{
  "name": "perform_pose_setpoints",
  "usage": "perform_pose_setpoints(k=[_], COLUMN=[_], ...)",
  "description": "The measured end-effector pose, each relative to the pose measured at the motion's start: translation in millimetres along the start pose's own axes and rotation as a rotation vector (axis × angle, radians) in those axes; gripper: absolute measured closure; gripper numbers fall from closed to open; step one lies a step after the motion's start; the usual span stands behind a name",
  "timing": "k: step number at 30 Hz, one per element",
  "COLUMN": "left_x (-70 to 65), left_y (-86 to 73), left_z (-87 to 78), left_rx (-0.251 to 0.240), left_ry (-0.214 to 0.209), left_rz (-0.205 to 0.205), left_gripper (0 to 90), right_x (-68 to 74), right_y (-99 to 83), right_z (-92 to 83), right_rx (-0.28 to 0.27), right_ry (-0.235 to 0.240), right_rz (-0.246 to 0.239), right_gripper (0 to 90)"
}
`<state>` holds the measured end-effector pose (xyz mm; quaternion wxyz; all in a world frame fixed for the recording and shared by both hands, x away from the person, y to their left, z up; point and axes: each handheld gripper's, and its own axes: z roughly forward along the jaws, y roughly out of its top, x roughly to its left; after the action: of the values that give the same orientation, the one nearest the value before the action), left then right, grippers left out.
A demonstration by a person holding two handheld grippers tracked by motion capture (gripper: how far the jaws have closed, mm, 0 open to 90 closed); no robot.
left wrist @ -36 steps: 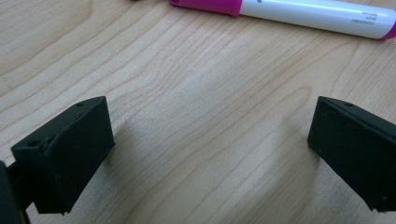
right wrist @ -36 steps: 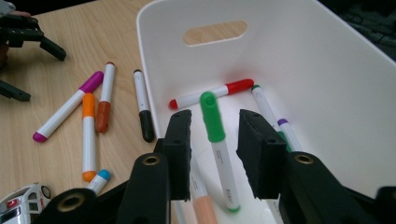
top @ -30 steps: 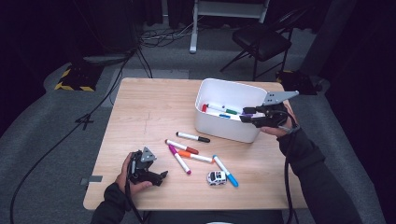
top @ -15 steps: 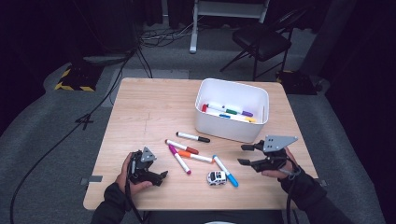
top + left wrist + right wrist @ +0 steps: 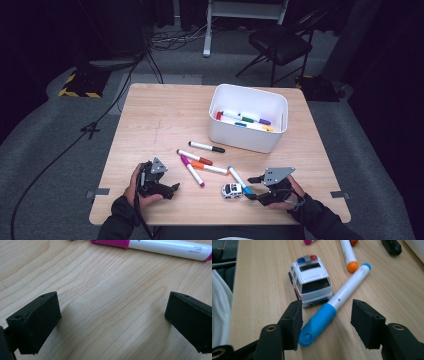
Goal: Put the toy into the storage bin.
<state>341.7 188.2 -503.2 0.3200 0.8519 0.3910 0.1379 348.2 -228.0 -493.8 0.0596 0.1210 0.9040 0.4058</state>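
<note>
My right gripper (image 5: 251, 188) is low over the table's front right, pointing left at a blue-capped marker (image 5: 239, 180). In the right gripper view the blue cap (image 5: 318, 323) lies between my right gripper's (image 5: 325, 312) pads without touching them. Its jaws have just been closing a little and still stand apart. A white toy police car (image 5: 310, 280) sits against the marker's left side. My left gripper (image 5: 172, 189) rests at the front left, open, with bare wood between its jaws (image 5: 112, 317). A pink marker (image 5: 160, 246) lies just beyond it.
A white bin (image 5: 245, 137) at the back right holds several markers. Loose on the wooden table (image 5: 160, 120) are a black marker (image 5: 206, 146), a dark red one (image 5: 194, 156), an orange one (image 5: 210, 166) and the pink one (image 5: 192, 170). A chair and cables lie beyond the table.
My right gripper has come from beside the bin down and toward the front edge, ending at the blue marker. The left gripper has stayed where it was.
</note>
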Motion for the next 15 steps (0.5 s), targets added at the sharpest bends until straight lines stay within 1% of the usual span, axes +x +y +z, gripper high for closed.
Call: perform_pose_setpoints(k=[2, 3, 4, 6, 7, 8, 10, 12, 13, 14, 15], left_x=[0.1, 0.1, 0.1, 0.1, 0.0, 0.1, 0.0, 0.0, 0.1, 0.1, 0.1], left_y=[0.0, 0.0, 0.0, 0.0, 0.0, 0.0, 0.0, 0.0, 0.0, 0.0, 0.0], left_z=[0.0, 0.0, 0.0, 0.0, 0.0, 0.0, 0.0, 0.0, 0.0, 0.0, 0.0], left_rx=[0.0, 0.0, 0.0, 0.0, 0.0, 0.0, 0.0, 0.0, 0.0, 0.0, 0.0], left_ry=[0.0, 0.0, 0.0, 0.0, 0.0, 0.0, 0.0, 0.0, 0.0, 0.0, 0.0], left_rz=[0.002, 0.001, 0.002, 0.002, 0.0, 0.002, 0.0, 0.0, 0.001, 0.002, 0.002], left_gripper=[0.4, 0.5, 0.5, 0.5, 0.5, 0.5, 0.5, 0.5, 0.5, 0.5, 0.5], right_x=[-2.9, -5.2, -7.5, -11.4, -15.0, -16.3, -20.8, -24.4, -25.5, -28.1, -29.2], right_y=[-2.4, -3.5, -4.8, -5.9, -6.3, -6.3, -6.6, -6.1, -5.5, -5.4, -5.6], right_z=[1.2, 1.2, 1.1, 0.3, -0.2, -0.1, 2.4, 5.0, 6.6, 6.4, 6.2], right_rx=[0.014, 0.024, 0.016, 0.013, 0.013, 0.012, -0.004, -0.014, -0.022, -0.02, -0.026], right_ry=[-0.032, -0.042, -0.052, -0.074, -0.092, -0.098, -0.095, -0.073, -0.076, -0.082, -0.08], right_rz=[-0.007, -0.002, 0.004, 0.026, 0.031, 0.054, 0.075, 0.078, 0.085, 0.074, 0.09], right_gripper=[53.1, 54.6, 55.3, 54.9, 53.5, 52.7, 50.1, 51.6, 54.9, 60.0, 64.2])
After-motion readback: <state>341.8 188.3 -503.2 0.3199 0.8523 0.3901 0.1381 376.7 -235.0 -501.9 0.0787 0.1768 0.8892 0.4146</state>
